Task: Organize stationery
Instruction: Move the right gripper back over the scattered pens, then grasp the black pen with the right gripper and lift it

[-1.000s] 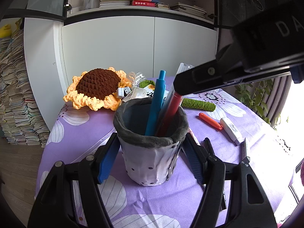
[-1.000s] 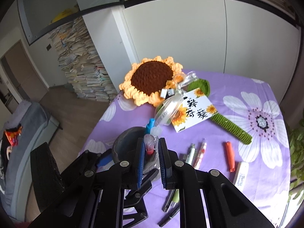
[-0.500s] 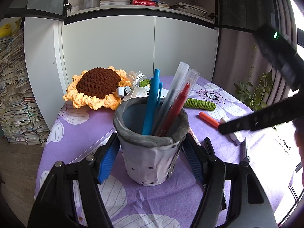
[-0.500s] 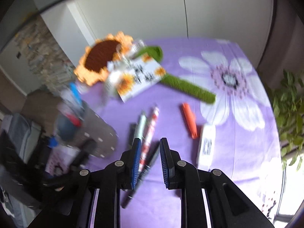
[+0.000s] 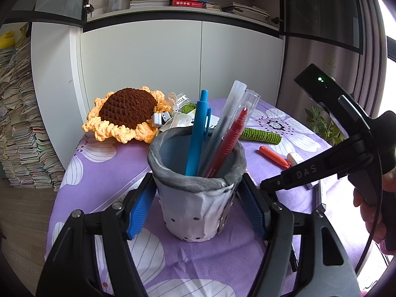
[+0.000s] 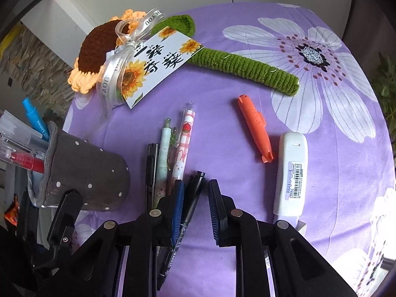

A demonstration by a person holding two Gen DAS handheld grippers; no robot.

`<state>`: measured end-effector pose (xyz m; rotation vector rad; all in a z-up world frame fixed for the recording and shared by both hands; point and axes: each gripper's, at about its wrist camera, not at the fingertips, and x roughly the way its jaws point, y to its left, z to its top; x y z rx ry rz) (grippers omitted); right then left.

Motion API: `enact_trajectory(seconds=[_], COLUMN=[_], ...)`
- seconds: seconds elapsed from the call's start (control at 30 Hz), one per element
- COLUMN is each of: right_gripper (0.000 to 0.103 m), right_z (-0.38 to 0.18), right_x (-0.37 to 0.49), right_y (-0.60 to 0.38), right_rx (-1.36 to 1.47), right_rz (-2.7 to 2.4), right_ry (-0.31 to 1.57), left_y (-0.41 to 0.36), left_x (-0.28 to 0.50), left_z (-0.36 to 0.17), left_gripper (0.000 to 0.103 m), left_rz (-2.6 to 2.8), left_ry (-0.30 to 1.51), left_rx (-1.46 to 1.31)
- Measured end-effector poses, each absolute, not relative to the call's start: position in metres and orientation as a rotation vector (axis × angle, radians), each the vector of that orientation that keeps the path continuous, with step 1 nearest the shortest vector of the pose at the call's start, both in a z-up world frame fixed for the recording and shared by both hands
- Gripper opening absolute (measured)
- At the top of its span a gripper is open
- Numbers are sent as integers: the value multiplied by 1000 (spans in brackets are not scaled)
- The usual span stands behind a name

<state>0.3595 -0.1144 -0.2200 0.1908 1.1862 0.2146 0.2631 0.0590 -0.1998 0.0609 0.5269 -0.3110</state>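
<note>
- Pens stand three to the pen holder [image 5: 198,198]: one blue pen [image 5: 198,133], one grey pen [image 5: 222,128] and one red pen [image 5: 229,143] in a clear cap, all leaning toward the right gripper's side.
- One pen holder sits between the left gripper's [image 5: 195,210] blue pads [image 5: 139,210], which flank it on both sides; whether they press its fabric wall cannot be told.
- Four more pens lie on the purple cloth [image 6: 222,128] just ahead of the right gripper [image 6: 196,208]: a black pen [image 6: 151,168], a pale green pen [image 6: 163,158], a pink checked pen [image 6: 183,146] and a black marker [image 6: 193,198].
- Right gripper is spread open over the black marker, which lies between the fingers close to the left one; nothing is grasped.
- One orange pen [image 6: 255,128] and one white correction tape [image 6: 292,170] lie farther ahead, off to the gripper's right.
- One crochet sunflower [image 6: 99,49] with a green stem [image 6: 247,66] and one printed card [image 6: 153,64] lie beyond the pens.
- A second ago the right gripper was pinching the red pen over the holder; that pen now stands inside, and the gripper has swung away to the loose pens, its jaws wider apart.
- Left gripper and holder have stayed put.
</note>
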Motion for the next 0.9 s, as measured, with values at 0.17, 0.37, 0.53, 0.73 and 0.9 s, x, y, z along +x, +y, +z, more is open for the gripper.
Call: enact_trajectory(seconds=[0.17,0.37,0.53,0.73,0.9], right_gripper=[20,14,13,13,14], right_z=[-218,-216,-198,-179,-189], right_x=[362,355,345,330,337], right_y=[-101,-94,-109,-115,-121], right_rx=[114,70,102,86,104], right_rz=[205,238,260,268,272], right_ry=[1167,1141,1085,1033,1069], left_y=[59,59,59,59,57], left_x=[263,263,261,261,255], left_z=[-199,-199,-198,-199,-196], left_gripper=[68,67,67,68,78], left_rz=[-311,-315,-319,-323,-322], left_ry=[527,522,513,520,488], left_rx=[61,62,66,67,80])
